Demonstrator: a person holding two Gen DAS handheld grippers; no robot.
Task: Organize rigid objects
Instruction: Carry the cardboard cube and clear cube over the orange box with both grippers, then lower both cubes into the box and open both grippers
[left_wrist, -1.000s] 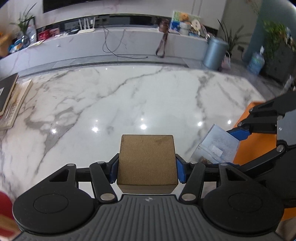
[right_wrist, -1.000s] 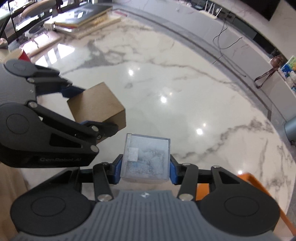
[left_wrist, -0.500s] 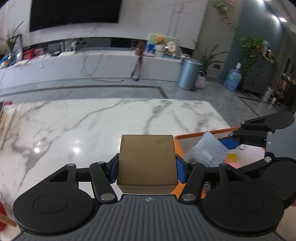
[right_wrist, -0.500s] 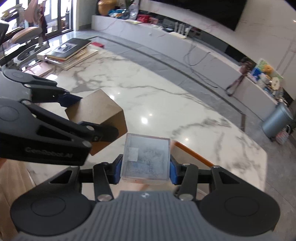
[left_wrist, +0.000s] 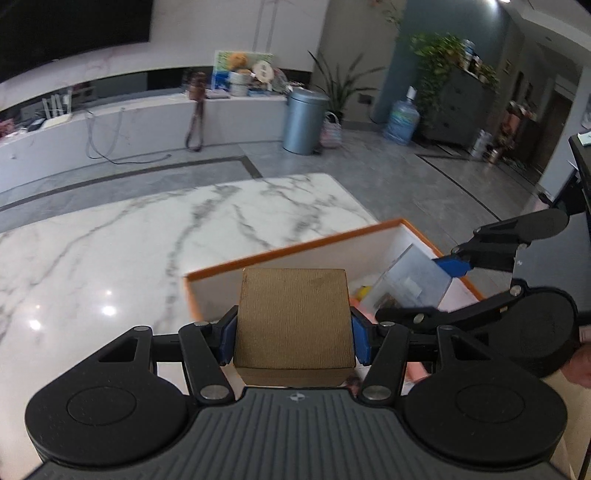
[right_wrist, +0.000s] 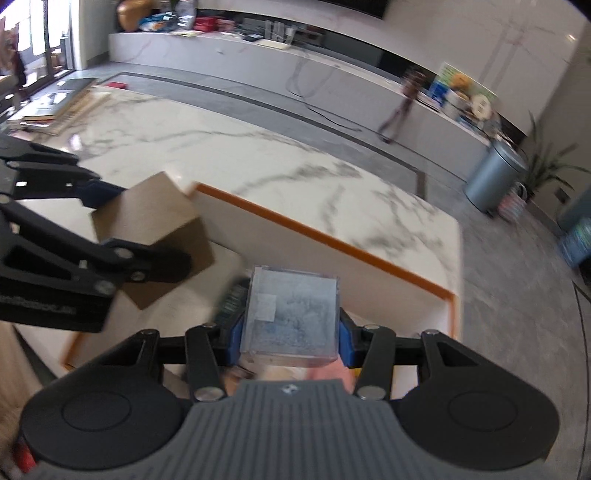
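My left gripper (left_wrist: 291, 336) is shut on a brown wooden cube (left_wrist: 293, 317), its blue pads pressed on both sides. A clear plastic box (right_wrist: 291, 314) sits clamped in my right gripper (right_wrist: 290, 336). Both hang above an orange-rimmed white box (left_wrist: 295, 251) at the marble table's right end. In the right wrist view the brown cube (right_wrist: 155, 229) and left gripper (right_wrist: 110, 218) are to the left, over the same orange-rimmed box (right_wrist: 325, 236). The left wrist view shows the clear box (left_wrist: 413, 280) and right gripper (left_wrist: 436, 288) to the right. Small coloured items lie inside the box, mostly hidden.
The white marble table (left_wrist: 129, 251) stretches left of the box. Books (right_wrist: 62, 110) are stacked at its far left end. Beyond the table's edge is grey floor with a metal bin (left_wrist: 304, 120) and a water bottle (left_wrist: 402, 118). A hand (left_wrist: 580, 365) shows at the right.
Both grippers have swung right and upward from over the bare marble to above the orange-rimmed box, each still holding its object. The view has tilted up, showing more of the room.
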